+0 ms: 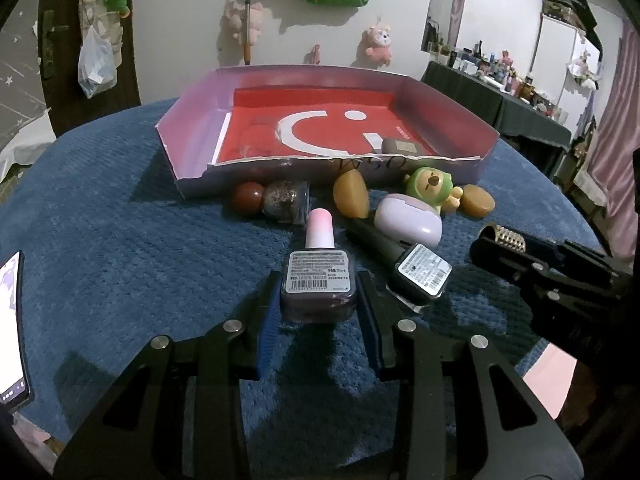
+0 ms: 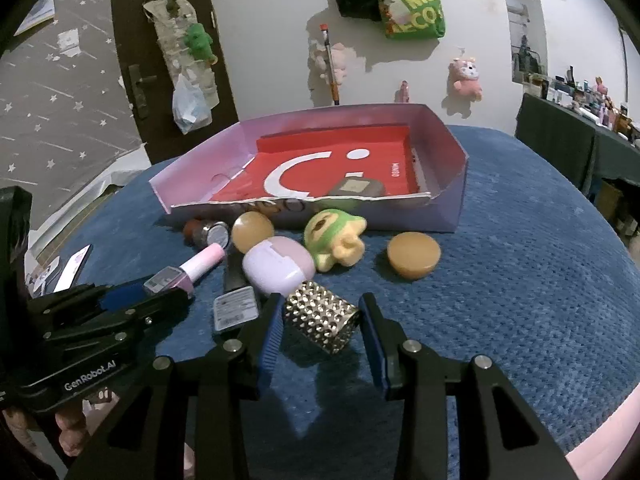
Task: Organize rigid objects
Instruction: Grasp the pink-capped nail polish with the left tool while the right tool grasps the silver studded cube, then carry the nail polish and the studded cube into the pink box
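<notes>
Left gripper is clamped on the pink-capped nail polish bottle; right gripper straddles the studded metal cylinder, can't tell if it's pinched. Both sit near the red tray.

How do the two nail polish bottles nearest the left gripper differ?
The pink-capped bottle sits between the left gripper fingers; the dark-capped bottle lies free beside it. The first points toward the red tray; the second angles leftward. Both lie flat, base labels facing the camera.
</notes>
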Available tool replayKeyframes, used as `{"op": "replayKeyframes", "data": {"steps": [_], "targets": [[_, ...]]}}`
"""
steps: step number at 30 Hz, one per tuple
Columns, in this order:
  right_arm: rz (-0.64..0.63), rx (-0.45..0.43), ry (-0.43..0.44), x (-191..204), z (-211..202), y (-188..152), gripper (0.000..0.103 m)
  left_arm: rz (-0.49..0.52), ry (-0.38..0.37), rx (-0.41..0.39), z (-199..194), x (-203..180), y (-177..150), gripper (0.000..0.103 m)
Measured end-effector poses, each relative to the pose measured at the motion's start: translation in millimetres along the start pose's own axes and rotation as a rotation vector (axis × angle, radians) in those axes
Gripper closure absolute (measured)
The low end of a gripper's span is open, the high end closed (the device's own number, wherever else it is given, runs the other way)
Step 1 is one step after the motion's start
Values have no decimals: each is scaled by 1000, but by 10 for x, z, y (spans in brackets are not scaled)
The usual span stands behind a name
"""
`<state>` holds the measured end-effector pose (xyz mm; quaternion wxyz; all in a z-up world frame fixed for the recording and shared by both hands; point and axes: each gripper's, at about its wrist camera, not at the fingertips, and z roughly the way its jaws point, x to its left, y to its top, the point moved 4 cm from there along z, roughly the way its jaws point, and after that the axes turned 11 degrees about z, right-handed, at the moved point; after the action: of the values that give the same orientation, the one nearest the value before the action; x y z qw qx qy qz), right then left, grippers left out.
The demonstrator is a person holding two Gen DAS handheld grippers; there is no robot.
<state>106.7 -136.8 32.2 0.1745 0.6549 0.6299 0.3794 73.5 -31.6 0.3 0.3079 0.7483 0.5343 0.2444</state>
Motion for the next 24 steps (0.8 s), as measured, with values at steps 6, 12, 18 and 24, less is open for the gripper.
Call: {"op": "replayKeyframes", "data": {"steps": [6, 12, 18, 24], "targets": [[-3, 12, 19, 44, 13, -18, 62, 5, -16, -20, -57, -23, 23, 69], [-10, 18, 40, 90, 15, -8, 62, 7, -24, -42, -96, -27, 72, 69], [-27, 8, 59, 168, -2, 83, 62, 1, -31, -55, -104, 2, 141, 69], [-39, 2, 83, 245, -7, 204, 62, 8, -33, -71, -105, 25, 259, 69]]}}
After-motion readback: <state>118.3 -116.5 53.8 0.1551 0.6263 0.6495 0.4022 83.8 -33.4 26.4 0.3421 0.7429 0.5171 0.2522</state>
